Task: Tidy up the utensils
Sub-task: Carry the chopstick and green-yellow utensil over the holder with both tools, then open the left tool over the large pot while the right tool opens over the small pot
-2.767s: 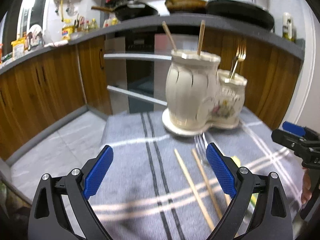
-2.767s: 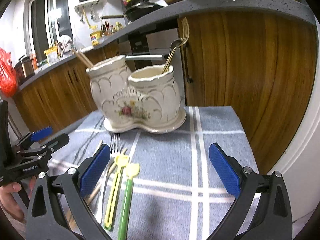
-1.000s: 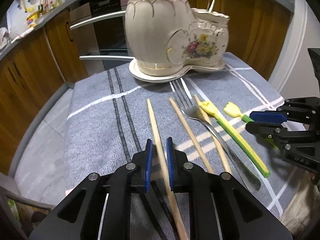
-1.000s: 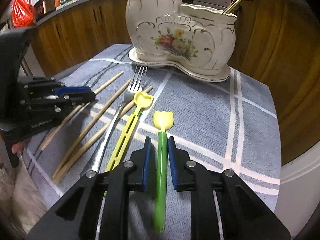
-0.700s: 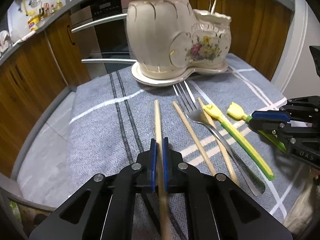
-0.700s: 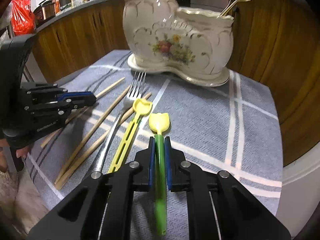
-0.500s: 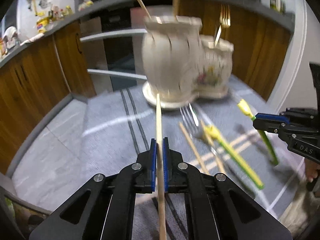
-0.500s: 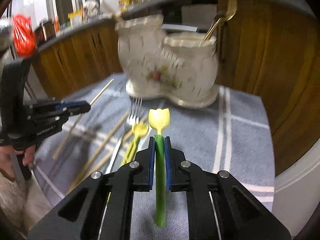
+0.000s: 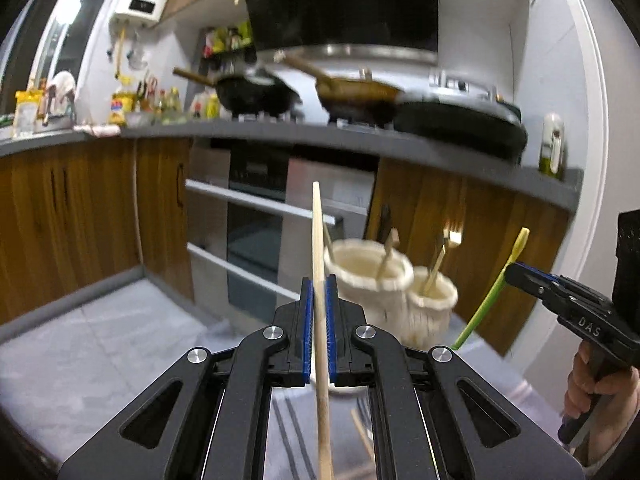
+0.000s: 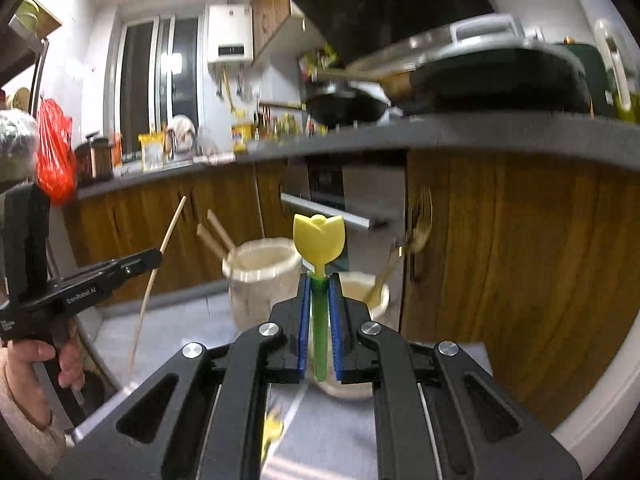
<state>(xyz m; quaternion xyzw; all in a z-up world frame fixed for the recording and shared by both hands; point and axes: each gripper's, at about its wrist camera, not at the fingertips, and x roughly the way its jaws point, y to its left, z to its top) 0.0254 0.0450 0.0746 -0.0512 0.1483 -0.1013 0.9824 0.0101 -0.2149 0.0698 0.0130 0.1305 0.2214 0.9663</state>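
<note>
Two in hand: left gripper [image 9: 317, 320] clamps a wooden chopstick [image 9: 319, 264], frame centre; right gripper [image 10: 319, 320] clamps a green tulip-topped utensil [image 10: 319, 248].
Done: chopsticks and gold fork [image 9: 442, 254] stand in the ceramic holder [image 9: 372, 276], centre right.
Left: both held pieces; more blurred at the lower edge.

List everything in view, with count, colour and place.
chopstick: 1, wooden, clamped in left gripper
tulip-tipped utensil: 1, green with yellow tip, clamped in right gripper
ceramic holder: 1, cream, two compartments, on the cloth
chopsticks in holder: 2, wooden, taller compartment
gold fork: 1, shorter compartment
pans: several, dark, on stove
left gripper: 1, black, blue pads
right gripper: 1, black, blue pads
</note>
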